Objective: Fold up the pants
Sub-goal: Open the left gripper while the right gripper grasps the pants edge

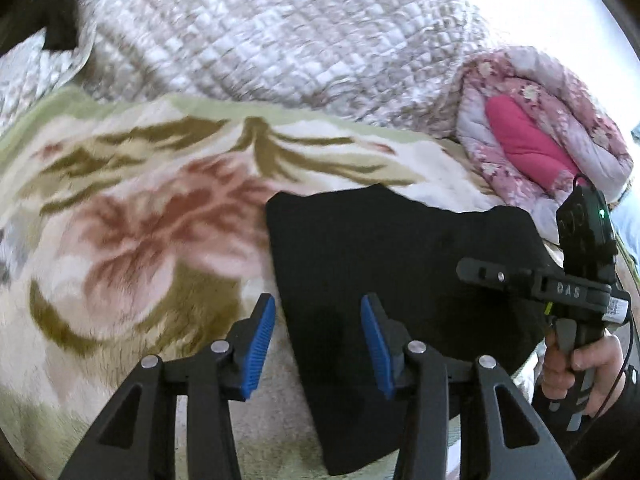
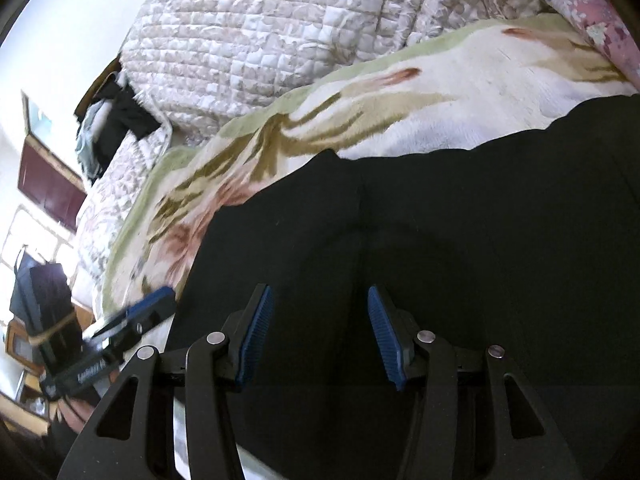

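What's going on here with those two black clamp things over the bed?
A person is folding black pants on a flowered blanket, using a handheld gripper in each hand instead of bare fingers. The left gripper and right gripper both hover over the pants with jaws open, gripping nothing. The pants already look folded into a compact shape. A quilt is bunched up behind.

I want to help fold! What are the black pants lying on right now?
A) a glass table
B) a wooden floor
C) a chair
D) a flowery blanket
D: the black pants lie spread on the flowery blanket, whose pink and olive pattern shows around them in both wrist views.
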A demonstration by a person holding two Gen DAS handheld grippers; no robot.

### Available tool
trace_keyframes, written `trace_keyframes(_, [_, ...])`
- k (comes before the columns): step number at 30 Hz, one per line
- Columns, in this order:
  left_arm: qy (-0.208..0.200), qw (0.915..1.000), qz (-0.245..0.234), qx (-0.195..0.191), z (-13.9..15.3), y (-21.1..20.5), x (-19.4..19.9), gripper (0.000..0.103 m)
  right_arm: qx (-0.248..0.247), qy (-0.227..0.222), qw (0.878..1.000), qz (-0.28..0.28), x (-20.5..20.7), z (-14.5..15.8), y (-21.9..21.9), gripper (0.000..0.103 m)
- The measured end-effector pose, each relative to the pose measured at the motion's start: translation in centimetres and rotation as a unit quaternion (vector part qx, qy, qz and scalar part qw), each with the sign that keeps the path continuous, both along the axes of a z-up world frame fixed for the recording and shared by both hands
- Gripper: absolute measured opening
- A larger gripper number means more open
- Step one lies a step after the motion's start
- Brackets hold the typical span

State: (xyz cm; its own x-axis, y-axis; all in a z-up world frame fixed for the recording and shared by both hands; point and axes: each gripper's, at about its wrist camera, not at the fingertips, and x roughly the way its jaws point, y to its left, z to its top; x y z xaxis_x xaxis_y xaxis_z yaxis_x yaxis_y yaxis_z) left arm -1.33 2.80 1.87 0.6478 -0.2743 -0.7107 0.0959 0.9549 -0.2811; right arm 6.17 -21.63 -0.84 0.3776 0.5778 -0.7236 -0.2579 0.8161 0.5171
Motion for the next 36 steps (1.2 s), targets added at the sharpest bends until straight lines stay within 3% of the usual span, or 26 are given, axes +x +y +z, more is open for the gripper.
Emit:
trace_keyframes(2, [0.004,1.0,-0.003,-0.002,-0.3,0.1,0.0,0.047,0.004,0.003,1.0,0.005,0.2,-0.1,0.4,0.047])
trace_keyframes(3, [0.002,1.0,-0.005,0.0,-0.2,0.0,-0.1,0.047,0.016,0.009,1.0,0.01,0.2,-0.2,0.6,0.042])
trace_keyframes(4, [-0.001,1.0,-0.006,0.004,-0.2,-0.1,-0.1,0.047,0.029,0.017,0.999,0.016,0.2,-0.3,0.5,0.03])
trace_keyframes(5, [-0.005,0.9999,-0.006,0.009,-0.1,-0.2,-0.2,0.047,0.046,0.031,0.998,0.026,0.0,-0.7,0.5,0.026])
trace_keyframes(7, [-0.007,0.9999,-0.006,0.013,-0.1,-0.3,-0.2,0.047,0.037,0.025,0.999,0.027,-0.3,-0.8,0.5,0.013])
trace_keyframes(10, [-0.003,0.9999,-0.005,0.01,-0.3,-0.4,0.0,0.047,0.039,0.031,0.999,0.013,0.0,-0.9,0.1,0.003])
trace_keyframes(16, [-0.012,0.9997,-0.009,0.019,-0.1,-0.6,-0.3,0.047,0.042,-0.031,0.999,0.001,-0.9,1.8,-0.6,0.002])
trace_keyframes(21, [-0.013,0.9996,-0.011,0.021,0.0,-0.7,-0.4,0.047,-0.015,0.008,1.0,-0.023,-0.4,-0.3,-1.4,0.003])
trace_keyframes(30, [-0.028,0.9991,-0.027,0.019,0.6,-1.4,-0.9,0.047,-0.058,-0.026,0.997,-0.034,-1.3,1.0,-2.0,0.006])
trace_keyframes(36, [-0.029,0.9989,-0.032,0.02,0.4,-1.9,-0.9,0.047,-0.051,-0.01,0.998,-0.032,-1.1,0.6,-2.4,0.008])
